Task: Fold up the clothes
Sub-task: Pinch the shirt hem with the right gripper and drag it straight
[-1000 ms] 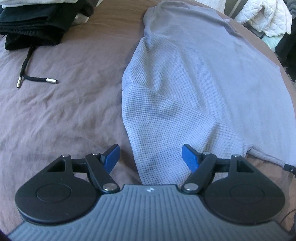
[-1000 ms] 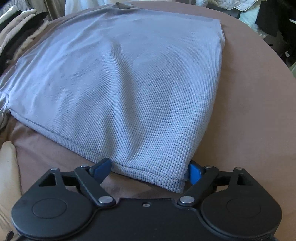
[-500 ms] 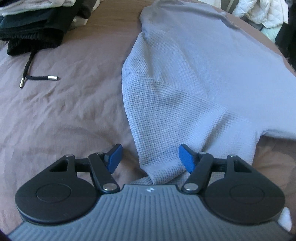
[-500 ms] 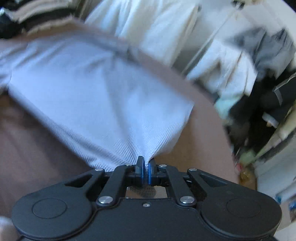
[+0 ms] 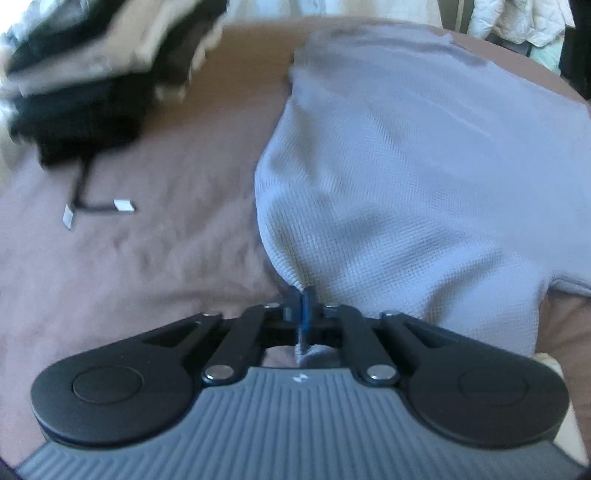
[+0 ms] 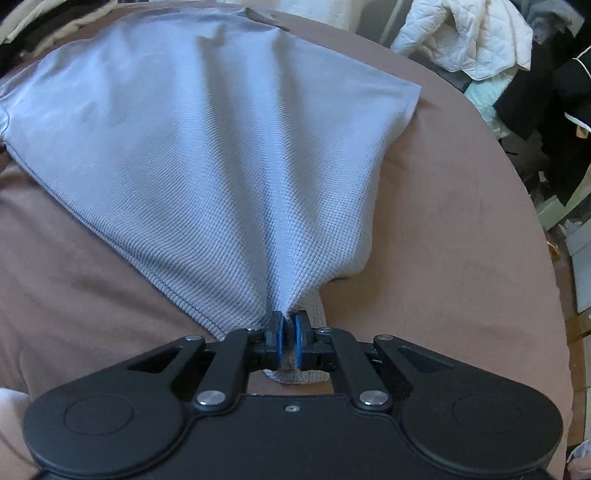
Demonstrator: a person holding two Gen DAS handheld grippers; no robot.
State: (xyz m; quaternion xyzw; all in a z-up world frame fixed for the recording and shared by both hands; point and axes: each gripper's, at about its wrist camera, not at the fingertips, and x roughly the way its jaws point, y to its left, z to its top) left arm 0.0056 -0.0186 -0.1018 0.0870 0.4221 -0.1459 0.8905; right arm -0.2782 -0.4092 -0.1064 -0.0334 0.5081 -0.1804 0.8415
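A lavender waffle-knit shirt [image 5: 406, 166] lies on a brown bedsheet [image 5: 166, 240]. My left gripper [image 5: 301, 295] is shut on the shirt's near edge, with fabric bunched between the blue pads. In the right wrist view the same shirt [image 6: 221, 147] fans out from my right gripper [image 6: 287, 319], which is shut on its near hem corner and pulls it up into a taut peak above the brown sheet [image 6: 461, 240].
A pile of dark and beige clothes [image 5: 92, 74] with a black drawstring [image 5: 85, 192] sits at the far left of the bed. A white quilted jacket [image 6: 469, 33] and dark clutter [image 6: 554, 110] lie beyond the bed's right edge.
My left gripper has closed on the shirt's near edge and the view has tilted up. My right gripper, shut since half a second ago, keeps holding the lifted hem.
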